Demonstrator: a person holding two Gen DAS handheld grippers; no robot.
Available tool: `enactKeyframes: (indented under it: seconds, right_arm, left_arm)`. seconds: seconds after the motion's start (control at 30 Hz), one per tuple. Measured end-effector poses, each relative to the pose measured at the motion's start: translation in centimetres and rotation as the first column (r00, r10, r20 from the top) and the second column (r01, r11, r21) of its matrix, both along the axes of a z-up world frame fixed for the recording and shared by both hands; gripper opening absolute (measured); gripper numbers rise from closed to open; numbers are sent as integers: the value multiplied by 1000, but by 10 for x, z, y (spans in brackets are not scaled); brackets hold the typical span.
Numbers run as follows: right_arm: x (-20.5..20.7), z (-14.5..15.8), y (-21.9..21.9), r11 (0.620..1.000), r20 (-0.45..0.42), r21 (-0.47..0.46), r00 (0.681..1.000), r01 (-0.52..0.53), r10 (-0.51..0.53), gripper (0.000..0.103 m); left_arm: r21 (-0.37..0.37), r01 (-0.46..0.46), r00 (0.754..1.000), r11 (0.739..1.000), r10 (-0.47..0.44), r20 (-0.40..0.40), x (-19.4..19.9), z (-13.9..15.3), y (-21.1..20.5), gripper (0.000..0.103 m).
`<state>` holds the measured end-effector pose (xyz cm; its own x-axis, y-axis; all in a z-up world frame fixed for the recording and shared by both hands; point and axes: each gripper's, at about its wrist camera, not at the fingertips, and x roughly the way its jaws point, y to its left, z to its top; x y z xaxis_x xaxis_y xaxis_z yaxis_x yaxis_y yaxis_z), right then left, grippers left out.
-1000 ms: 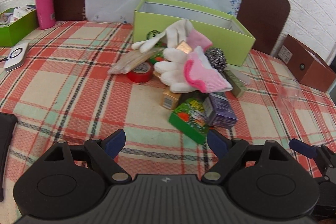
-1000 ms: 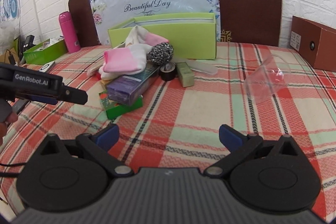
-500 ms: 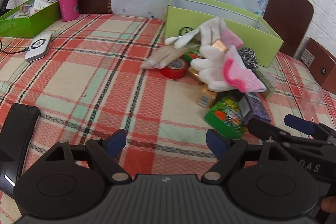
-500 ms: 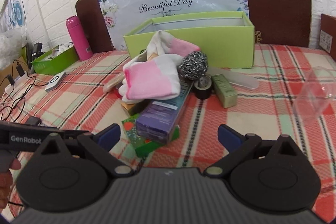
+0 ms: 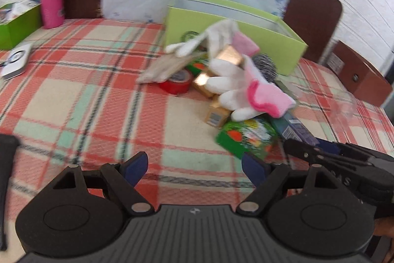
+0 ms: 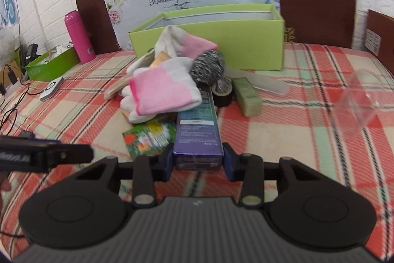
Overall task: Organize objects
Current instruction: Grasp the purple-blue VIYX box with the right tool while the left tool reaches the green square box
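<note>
A heap of small objects lies on the plaid cloth in front of an open lime-green box (image 6: 246, 46). A long purple box (image 6: 197, 132) sticks out of the heap toward me. My right gripper (image 6: 198, 159) is closing, and its blue pads (image 6: 227, 159) press on both sides of the box's near end. The box's far end runs under a pink-and-white glove (image 6: 162, 90) and a steel scourer (image 6: 206, 64). A green flowered packet (image 6: 147, 137) lies just left of it. My left gripper (image 5: 194, 164) hangs open over bare cloth, left of the packet, with nothing between its fingers.
Also in the heap are a red tape roll (image 5: 176, 83), gold boxes (image 5: 229, 57), a black tape roll (image 6: 222, 93) and an olive box (image 6: 247, 96). A clear cup (image 6: 357, 100) lies at right. A pink bottle (image 6: 78, 36) and a small green box (image 6: 49, 63) stand far left.
My right gripper moved left to the heap and its jaws closed from wide open onto the purple box's near end. The left gripper stayed open and barely shifted.
</note>
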<state>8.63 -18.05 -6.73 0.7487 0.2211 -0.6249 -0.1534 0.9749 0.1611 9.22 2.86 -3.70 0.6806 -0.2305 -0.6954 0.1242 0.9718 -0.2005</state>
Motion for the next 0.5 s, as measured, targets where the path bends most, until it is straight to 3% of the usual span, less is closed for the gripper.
enactKeyframes:
  seconds: [0.2, 0.37, 0.5]
  right_arm:
    - [-43, 6, -25, 995, 28, -76, 998, 63, -61, 39]
    - [-77, 3, -51, 991, -10, -84, 994, 105, -106, 39]
    - [-90, -5, -59, 989, -49, -68, 990, 129, -132, 39]
  left_arm:
    - [76, 137, 990, 988, -140, 32, 23, -12, -49, 86]
    - [143, 181, 982, 973, -188, 36, 45, -23, -73, 86]
    - [166, 200, 978, 966, -207, 31, 50, -26, -78, 75]
